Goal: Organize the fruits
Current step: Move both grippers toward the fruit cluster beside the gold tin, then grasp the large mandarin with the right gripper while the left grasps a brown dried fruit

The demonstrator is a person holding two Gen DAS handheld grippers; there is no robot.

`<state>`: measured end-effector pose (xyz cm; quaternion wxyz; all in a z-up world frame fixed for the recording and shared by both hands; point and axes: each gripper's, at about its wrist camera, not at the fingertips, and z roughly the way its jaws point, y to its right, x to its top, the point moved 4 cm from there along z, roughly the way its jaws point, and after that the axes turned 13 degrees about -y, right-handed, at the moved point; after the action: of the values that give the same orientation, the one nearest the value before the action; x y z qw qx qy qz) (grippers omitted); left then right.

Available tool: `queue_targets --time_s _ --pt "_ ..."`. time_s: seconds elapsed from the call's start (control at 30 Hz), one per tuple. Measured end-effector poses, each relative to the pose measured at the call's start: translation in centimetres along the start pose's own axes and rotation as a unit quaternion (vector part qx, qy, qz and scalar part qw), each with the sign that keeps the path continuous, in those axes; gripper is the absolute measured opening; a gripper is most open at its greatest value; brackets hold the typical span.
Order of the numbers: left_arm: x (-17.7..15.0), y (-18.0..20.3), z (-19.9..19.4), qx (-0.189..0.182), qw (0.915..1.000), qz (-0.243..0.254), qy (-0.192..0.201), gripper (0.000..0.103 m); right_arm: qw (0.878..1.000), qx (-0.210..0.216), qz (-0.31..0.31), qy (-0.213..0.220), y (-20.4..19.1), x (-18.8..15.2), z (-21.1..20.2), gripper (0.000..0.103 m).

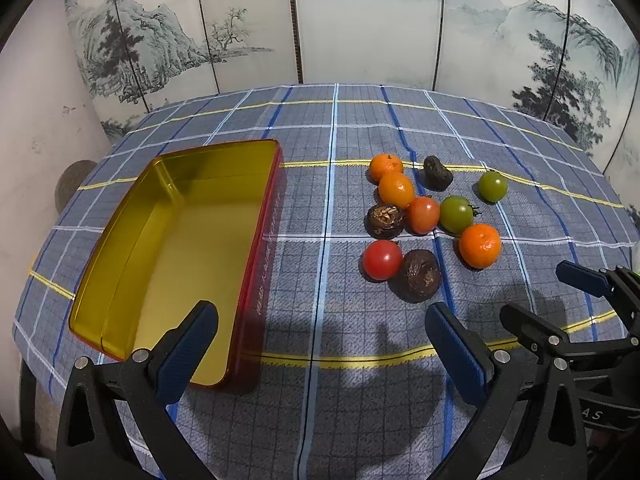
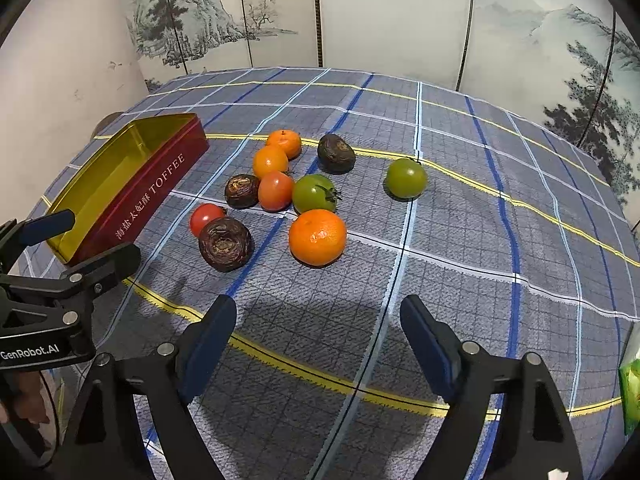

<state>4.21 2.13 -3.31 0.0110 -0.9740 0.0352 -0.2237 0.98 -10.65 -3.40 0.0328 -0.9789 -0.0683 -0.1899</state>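
A cluster of fruit lies on the blue checked tablecloth [image 1: 344, 128]: an orange tangerine [image 2: 317, 237] nearest, two green tomatoes [image 2: 406, 178], a red tomato [image 2: 206, 218] and dark wrinkled fruits [image 2: 225, 243]. Left of them an open red toffee tin [image 1: 180, 240] with a gold inside holds nothing. My left gripper [image 1: 320, 316] is open above the cloth between the tin and the fruit. My right gripper [image 2: 318, 308] is open with nothing between its fingers, hanging short of the tangerine. In the left wrist view it [image 1: 536, 292] shows at the right edge.
A folding screen [image 1: 360, 20] painted with an ink landscape stands behind the round table. A pale wall [image 1: 36, 140] is at the left. A green packet [image 2: 632, 392] sits at the table's right edge. Bare cloth lies right of the fruit.
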Motion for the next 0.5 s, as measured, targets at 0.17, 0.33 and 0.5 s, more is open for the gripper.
queue_targets --time_s 0.17,0.33,0.5 --pt "0.1 -0.1 0.3 -0.001 1.0 0.0 -0.002 0.102 1.0 -0.002 -0.002 0.002 -0.1 0.2 0.2 0.081" --pt "0.2 -0.4 0.7 -0.002 1.0 -0.004 -0.005 0.101 1.0 -0.002 -0.005 0.001 -0.2 0.5 0.6 0.081" --pt "0.2 -0.6 0.8 -0.005 0.9999 -0.001 -0.009 0.093 1.0 -0.006 -0.013 0.004 -0.3 1.2 1.4 0.07"
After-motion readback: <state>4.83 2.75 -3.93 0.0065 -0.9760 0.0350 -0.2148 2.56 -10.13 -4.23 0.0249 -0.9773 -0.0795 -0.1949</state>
